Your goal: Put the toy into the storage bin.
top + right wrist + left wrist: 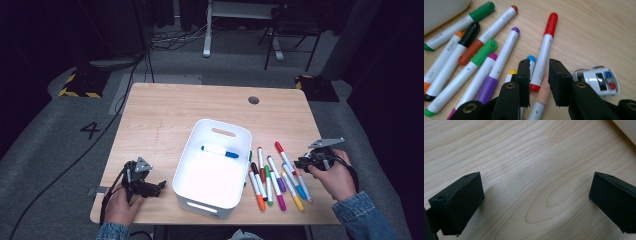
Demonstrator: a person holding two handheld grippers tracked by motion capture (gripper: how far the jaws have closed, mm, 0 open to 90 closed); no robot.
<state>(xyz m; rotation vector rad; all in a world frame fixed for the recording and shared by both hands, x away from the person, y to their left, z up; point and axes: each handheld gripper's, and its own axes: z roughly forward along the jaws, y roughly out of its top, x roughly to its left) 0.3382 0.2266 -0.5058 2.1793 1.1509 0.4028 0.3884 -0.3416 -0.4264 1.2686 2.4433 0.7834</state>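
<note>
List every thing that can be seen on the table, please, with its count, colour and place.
bin: one, white, table centre.
blue marker: one, lying inside the bin.
markers: about nine, mixed cap colours, loose on the table right of the bin.
toy car: one, white, beside the right jaws.
table: one, light wood.
left gripper: open, over bare wood.
right gripper: jaws narrowly apart, above the markers, holding nothing.

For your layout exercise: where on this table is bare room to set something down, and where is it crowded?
Free: the far strip of table beyond the white bin, and the left side beside it. Crowded: the markers right of the bin, near the toy car.
</note>
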